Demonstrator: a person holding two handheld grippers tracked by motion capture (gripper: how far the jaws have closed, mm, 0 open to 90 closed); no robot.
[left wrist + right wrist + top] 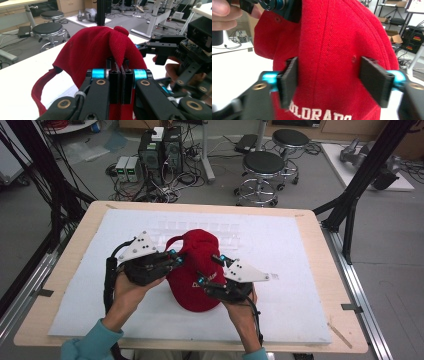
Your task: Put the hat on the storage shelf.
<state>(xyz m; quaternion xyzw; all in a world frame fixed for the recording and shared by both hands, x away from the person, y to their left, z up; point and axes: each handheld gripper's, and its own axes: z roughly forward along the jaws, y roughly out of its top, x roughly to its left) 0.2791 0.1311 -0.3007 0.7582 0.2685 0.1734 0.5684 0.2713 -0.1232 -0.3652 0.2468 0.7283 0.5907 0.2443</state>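
Resting on white-covered counter [300, 270]: red cap [197, 265], mid-counter, between both tools. Left tool [119, 68] clamped shut on fold of cap crown. Right tool [334, 80] jaws apart, straddling cap front, pads clear of fabric.

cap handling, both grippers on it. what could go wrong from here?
The left gripper pinches only a thin fold of the red cap, so the fabric may slip out. The right gripper straddles the crown with its jaws open; closing there may crush the crown or bunch the panel above the white lettering.
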